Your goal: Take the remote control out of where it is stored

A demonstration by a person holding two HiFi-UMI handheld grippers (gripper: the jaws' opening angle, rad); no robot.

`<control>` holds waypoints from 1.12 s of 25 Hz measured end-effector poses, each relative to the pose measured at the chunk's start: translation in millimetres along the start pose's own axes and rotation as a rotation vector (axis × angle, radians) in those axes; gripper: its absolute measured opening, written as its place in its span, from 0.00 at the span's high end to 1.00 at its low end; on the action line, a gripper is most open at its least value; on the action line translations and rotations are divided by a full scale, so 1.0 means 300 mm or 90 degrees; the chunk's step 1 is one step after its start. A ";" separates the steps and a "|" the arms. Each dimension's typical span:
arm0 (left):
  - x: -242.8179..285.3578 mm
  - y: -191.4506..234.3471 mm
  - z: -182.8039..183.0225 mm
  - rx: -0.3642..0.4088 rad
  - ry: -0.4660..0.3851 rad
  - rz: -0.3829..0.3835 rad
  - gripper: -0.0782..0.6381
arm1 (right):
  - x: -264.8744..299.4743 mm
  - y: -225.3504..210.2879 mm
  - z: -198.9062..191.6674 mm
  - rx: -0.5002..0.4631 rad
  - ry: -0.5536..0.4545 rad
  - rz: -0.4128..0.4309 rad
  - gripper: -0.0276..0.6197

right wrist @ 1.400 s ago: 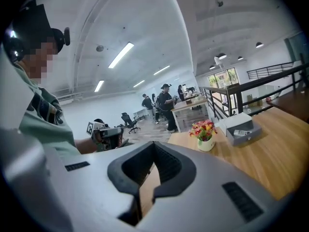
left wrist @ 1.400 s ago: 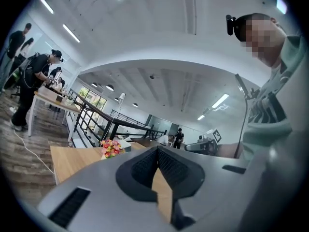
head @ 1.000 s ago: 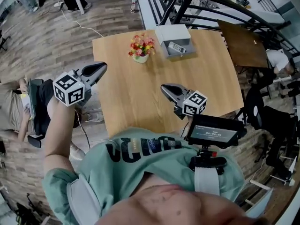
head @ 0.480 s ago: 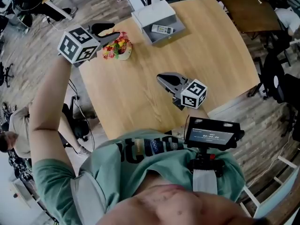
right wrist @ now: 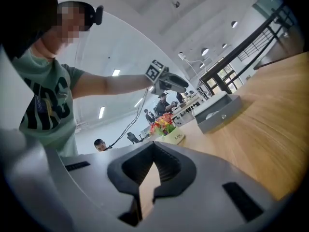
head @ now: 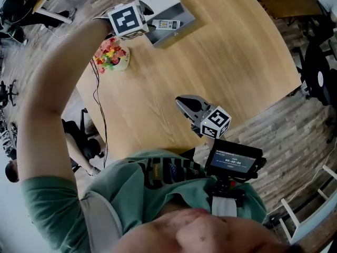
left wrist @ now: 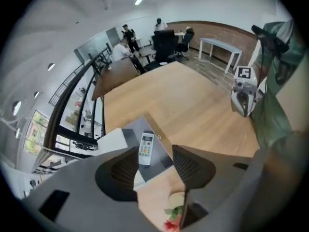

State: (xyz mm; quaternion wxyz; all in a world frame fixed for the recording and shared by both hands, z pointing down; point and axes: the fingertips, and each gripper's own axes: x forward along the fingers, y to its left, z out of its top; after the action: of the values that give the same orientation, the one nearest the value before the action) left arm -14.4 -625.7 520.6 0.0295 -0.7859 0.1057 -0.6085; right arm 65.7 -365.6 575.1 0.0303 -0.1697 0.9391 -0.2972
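Observation:
A white remote control (head: 166, 23) (left wrist: 146, 148) lies in the pulled-out grey drawer (head: 178, 29) (left wrist: 129, 135) of a small white box at the table's far side. My left gripper (head: 131, 23) (left wrist: 155, 166) hangs above that drawer, pointing steeply down. Its jaws have just been opening and stand open, with nothing between them and the remote well below. My right gripper (head: 185, 102) (right wrist: 148, 174) hovers level over the near part of the wooden table (head: 231, 73), its jaws shut and empty. The right gripper view also shows the left gripper (right wrist: 168, 82) above the drawer (right wrist: 221, 114).
A small pot of flowers (head: 110, 54) (right wrist: 163, 125) stands left of the drawer box, close under my left arm. The table's near edge and right corner drop off to the floor. People and office chairs (left wrist: 164, 42) are farther back in the room.
My left arm swung from beside the table's left edge, past the flowers, to above the drawer, and its jaws opened. The right gripper stayed over the table's near part, sinking a little.

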 end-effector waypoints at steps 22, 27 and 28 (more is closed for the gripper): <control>0.724 0.133 -0.101 0.187 0.200 -0.085 0.53 | -0.070 -0.111 -0.055 0.012 -0.011 -0.027 0.95; 0.759 0.135 -0.128 0.182 0.245 -0.089 0.51 | -0.081 -0.147 -0.047 0.007 -0.012 -0.043 0.95; 0.767 0.136 -0.129 0.182 0.249 -0.091 0.50 | -0.083 -0.153 -0.046 0.006 -0.012 -0.046 0.95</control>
State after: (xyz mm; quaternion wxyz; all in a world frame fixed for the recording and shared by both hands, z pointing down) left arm -2.4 -708.8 742.1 0.0760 -0.6467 -0.0338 -0.7582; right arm 100.7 -384.9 611.6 0.0291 -0.2062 0.9306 -0.3011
